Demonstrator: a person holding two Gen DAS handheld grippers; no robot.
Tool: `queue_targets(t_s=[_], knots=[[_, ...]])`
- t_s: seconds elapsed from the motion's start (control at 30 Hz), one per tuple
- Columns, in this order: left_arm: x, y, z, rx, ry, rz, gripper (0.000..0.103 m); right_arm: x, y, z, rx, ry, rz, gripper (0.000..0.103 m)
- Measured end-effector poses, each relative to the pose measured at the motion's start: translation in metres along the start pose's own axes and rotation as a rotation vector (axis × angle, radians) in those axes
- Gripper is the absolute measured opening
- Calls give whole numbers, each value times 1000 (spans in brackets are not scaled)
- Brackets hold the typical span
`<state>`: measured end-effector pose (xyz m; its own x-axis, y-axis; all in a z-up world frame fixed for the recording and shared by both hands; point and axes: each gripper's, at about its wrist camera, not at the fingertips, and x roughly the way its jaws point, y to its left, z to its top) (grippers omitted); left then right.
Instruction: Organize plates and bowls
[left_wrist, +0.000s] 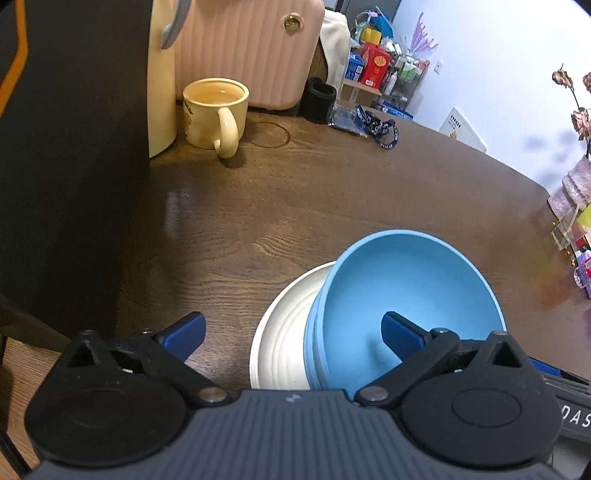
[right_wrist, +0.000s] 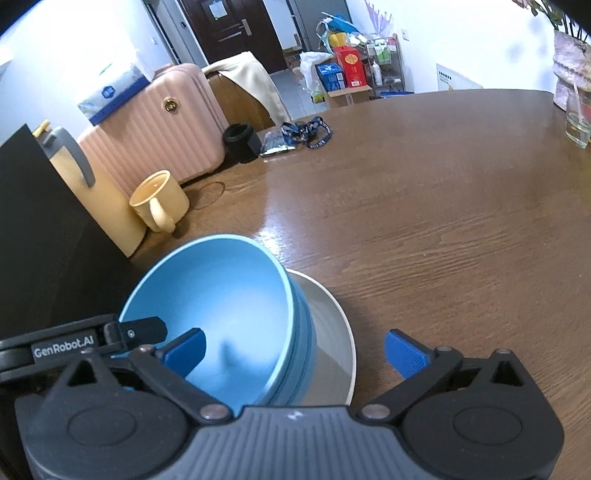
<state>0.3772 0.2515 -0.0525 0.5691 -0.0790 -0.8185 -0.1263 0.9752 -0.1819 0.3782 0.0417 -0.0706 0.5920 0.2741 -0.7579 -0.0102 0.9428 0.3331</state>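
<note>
A: Item one, largest: wooden table (right_wrist: 424, 206). Rounded far edge. Broad bare surface right of and beyond the stack.

B: Left border?

A: Dark box (right_wrist: 40, 236) and cream jug (right_wrist: 107, 206), close to the stack's left. Pink suitcase (right_wrist: 162, 125) behind them, beyond the table edge.

B: Next?

A: White plate (left_wrist: 280, 332), flat on the table, near side. Its rim shows on both sides of the bowls.

B: On it?

A: Stack of blue bowls (right_wrist: 229, 310), nested, upright, resting on the plate. Several rims show at the side; exact count unclear.

B: Grippers?

A: Left gripper (left_wrist: 293, 330): jaws spread wide, holding nothing. One blue finger shows over the top bowl's interior, the other over bare table left of the plate. Contact cannot be told.

B: Right one?

A: Right gripper (right_wrist: 295, 350): also spread wide, empty. Straddles the stack's right rim, outer finger over the table.

B: Smaller items?

A: Yellow mug (left_wrist: 216, 114), well behind. Blue lanyard (right_wrist: 306, 133), far side. Glass (right_wrist: 578, 122), far right edge.
</note>
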Motion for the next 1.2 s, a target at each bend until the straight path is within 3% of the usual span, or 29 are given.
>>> queue_targets(t_s=[0.33,0.73,0.97,1.2], knots=[[-20,3,-4,4,-53,-2,103,-20,2,-7,-5,-54,8,103],[-69,-10,-28,57,-182,2,103,-71,-4,-32,-89,-197,47,103],[-104,-30,-60,84,-290,34,103,-113,-26,-58,-170,-297,74,103],[-141,-64,-113,101,-380,55,103,-166,-70,-89,-239,-395,66,103]])
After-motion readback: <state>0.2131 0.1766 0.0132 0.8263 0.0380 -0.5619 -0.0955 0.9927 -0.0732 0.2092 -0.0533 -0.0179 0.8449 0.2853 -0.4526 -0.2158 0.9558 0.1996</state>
